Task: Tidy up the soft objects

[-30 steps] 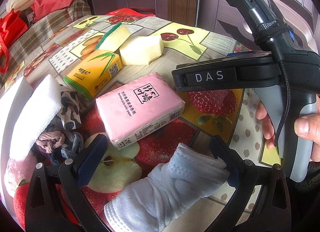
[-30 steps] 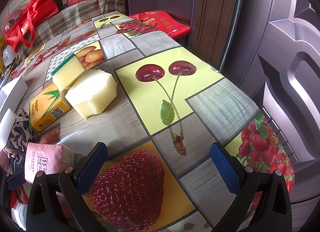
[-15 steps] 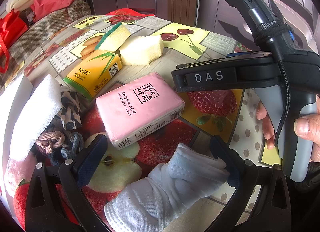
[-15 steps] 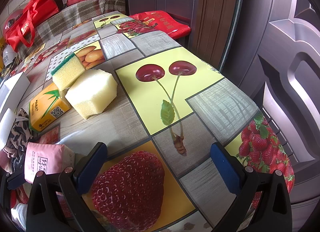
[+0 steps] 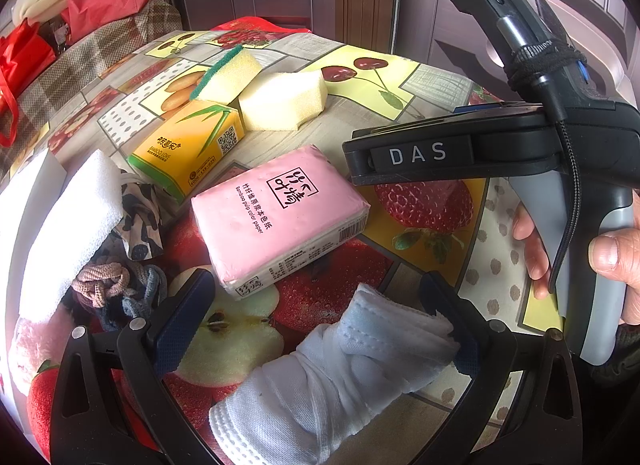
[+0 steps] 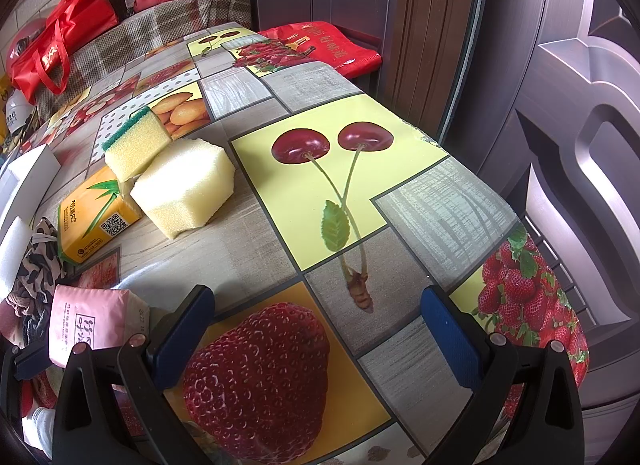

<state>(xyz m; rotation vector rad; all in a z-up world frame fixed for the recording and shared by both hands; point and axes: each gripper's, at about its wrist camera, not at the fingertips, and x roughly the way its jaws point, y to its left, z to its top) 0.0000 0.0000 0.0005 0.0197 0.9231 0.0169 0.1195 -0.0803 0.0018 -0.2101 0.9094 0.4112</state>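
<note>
Left gripper: fingers spread wide, white cloth lying between them on desk.
Right gripper: fingers apart, empty, over desk.
Pink tissue pack: just beyond cloth.

Left gripper: rolled cloth between the fingers, nearer the right one. Tissue pack just ahead. Boxed tissue pack ahead-left, two sponges behind it. Foam block far left, over tangled fabric. Right gripper over bare tablecloth.
</note>
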